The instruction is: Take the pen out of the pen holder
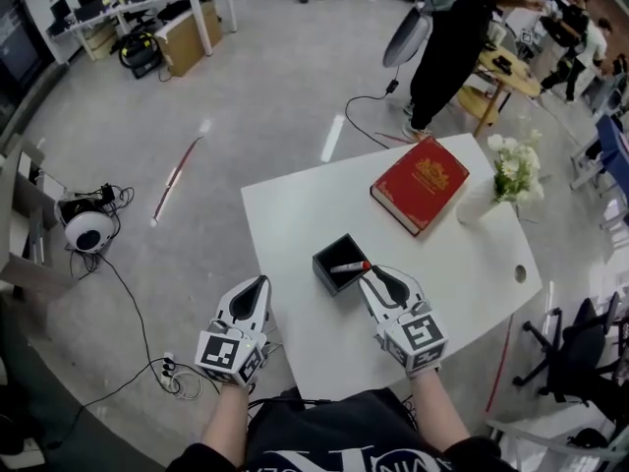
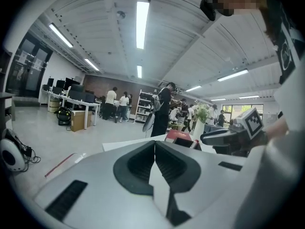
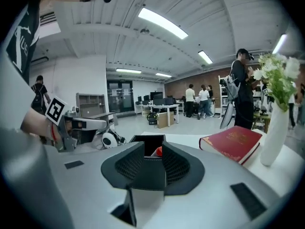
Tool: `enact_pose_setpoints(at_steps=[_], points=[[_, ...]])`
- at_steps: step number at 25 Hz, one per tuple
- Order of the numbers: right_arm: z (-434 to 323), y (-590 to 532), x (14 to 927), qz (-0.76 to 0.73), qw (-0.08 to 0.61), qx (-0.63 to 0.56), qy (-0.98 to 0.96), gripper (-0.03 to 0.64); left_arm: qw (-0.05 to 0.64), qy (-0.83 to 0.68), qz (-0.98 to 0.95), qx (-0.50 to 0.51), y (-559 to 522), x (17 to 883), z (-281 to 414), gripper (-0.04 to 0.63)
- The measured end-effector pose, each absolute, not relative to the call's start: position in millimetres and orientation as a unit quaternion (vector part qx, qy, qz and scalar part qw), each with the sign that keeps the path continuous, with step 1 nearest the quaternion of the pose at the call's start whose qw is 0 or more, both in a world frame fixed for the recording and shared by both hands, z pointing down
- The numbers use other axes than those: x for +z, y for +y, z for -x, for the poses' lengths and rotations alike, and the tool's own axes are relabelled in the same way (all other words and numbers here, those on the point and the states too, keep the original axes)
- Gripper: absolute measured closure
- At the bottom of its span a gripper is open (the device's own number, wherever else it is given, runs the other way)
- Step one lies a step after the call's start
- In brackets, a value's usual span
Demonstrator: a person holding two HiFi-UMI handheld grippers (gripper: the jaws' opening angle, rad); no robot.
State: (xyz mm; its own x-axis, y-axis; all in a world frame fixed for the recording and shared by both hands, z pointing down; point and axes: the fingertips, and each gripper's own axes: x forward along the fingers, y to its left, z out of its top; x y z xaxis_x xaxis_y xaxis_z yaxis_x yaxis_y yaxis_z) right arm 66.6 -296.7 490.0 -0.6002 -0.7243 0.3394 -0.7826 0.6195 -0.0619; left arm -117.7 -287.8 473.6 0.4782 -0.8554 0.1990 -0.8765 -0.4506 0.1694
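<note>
A black square pen holder [image 1: 334, 264] stands near the front of the white table [image 1: 295, 214]. A white pen [image 1: 346, 266] with a red cap lies tilted across the holder's open top, red end to the right. My right gripper [image 1: 367, 271] has its tips right at that red end. In the right gripper view the holder [image 3: 147, 140] and the pen's red cap [image 3: 158, 151] show in the narrow gap of the right gripper [image 3: 153, 149], whose jaws stand a little apart. My left gripper [image 1: 261, 281] hangs at the table's left edge with nothing in it. The left gripper [image 2: 155, 143] is shut.
A red book [image 1: 421, 183] lies at the back of the table, and a white vase [image 1: 479, 203] with flowers stands at the back right. A person [image 1: 447, 47] stands beyond the table. Cables and a white device [image 1: 88, 229] lie on the floor at left, and an office chair [image 1: 570, 352] stands at right.
</note>
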Motion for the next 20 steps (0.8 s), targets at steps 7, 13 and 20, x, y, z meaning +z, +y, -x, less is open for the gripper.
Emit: enact_pose_setpoints(at_steps=[7,13,20], points=[[-66.3,-320.5,502.1,-0.430,0.164,0.104,-0.882,0.491,0.136,-0.524,-0.839,0.055,-294.2,482.1,120.3,0.589],[-64.9,-324.2,505.5,-0.411,0.167,0.124,-0.888,0.497,0.139,-0.537,-0.830,0.061,-302.4,484.6,119.4,0.590],[-63.8,-324.3,504.1,-0.395,0.153,0.116,-0.898,0.502,0.146,-0.550,-0.819,0.072,-300.5,488.8,116.1,0.590]])
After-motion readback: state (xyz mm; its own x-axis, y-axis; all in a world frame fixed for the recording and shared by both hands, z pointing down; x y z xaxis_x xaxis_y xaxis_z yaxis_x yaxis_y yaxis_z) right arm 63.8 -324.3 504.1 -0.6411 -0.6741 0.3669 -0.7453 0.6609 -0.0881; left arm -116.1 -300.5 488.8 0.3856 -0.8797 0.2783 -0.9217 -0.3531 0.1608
